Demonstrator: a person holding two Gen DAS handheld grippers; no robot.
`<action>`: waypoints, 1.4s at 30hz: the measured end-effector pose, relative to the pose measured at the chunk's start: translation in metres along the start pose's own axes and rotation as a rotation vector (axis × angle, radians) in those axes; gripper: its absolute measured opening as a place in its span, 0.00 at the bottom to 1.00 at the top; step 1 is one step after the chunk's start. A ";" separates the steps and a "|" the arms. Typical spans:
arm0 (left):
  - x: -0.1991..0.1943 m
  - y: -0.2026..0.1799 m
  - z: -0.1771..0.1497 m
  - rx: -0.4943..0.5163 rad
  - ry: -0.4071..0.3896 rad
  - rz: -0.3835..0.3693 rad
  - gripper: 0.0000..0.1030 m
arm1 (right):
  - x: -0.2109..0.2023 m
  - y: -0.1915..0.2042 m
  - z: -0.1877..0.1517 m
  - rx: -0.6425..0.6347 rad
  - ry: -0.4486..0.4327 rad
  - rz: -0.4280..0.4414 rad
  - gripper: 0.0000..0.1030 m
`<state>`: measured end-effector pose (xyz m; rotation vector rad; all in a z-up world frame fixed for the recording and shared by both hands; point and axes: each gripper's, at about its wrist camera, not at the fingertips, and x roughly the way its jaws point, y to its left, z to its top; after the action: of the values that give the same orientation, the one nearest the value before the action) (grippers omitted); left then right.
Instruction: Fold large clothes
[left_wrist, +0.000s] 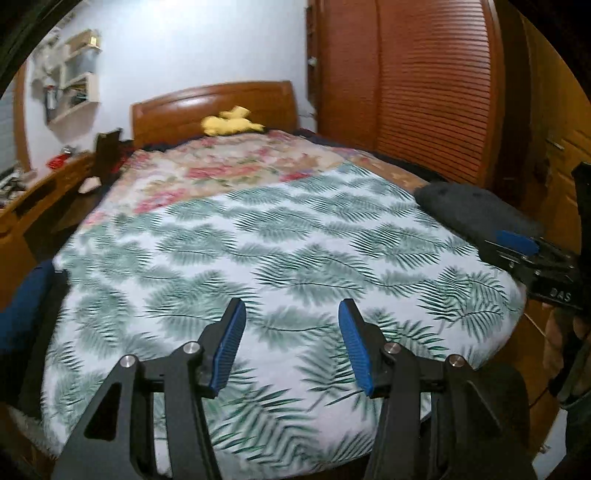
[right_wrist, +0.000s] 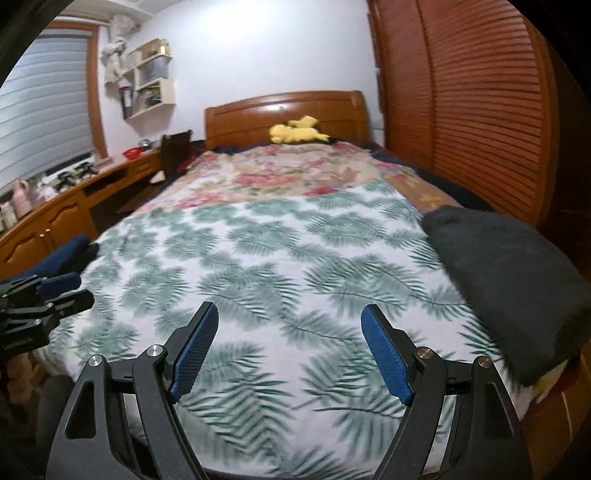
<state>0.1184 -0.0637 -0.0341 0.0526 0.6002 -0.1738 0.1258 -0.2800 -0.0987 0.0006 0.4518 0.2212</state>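
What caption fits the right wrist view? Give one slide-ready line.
Open right gripper over a leaf-print sheet, folded dark garment at right, left gripper entering at left.

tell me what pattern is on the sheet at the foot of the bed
Green fern-like leaves on white, on the leaf-print sheet; it shows best in the right wrist view.

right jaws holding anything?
No. The right gripper stands open over the leaf-print sheet, nothing between its jaws.

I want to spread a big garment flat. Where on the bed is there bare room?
The leaf-print sheet is free across its middle, between the dark folded garment at the right edge and the navy clothes at the left. The floral blanket and yellow toy crowd the headboard end.
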 end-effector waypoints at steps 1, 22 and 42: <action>-0.010 0.008 -0.001 -0.011 -0.013 0.017 0.50 | -0.002 0.008 0.001 -0.004 -0.006 0.011 0.79; -0.123 0.066 -0.002 -0.107 -0.217 0.146 0.50 | -0.065 0.113 0.033 -0.074 -0.182 0.115 0.79; -0.128 0.072 -0.011 -0.134 -0.241 0.158 0.50 | -0.071 0.117 0.032 -0.079 -0.200 0.115 0.79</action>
<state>0.0210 0.0272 0.0298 -0.0503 0.3642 0.0141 0.0531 -0.1792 -0.0332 -0.0286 0.2440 0.3483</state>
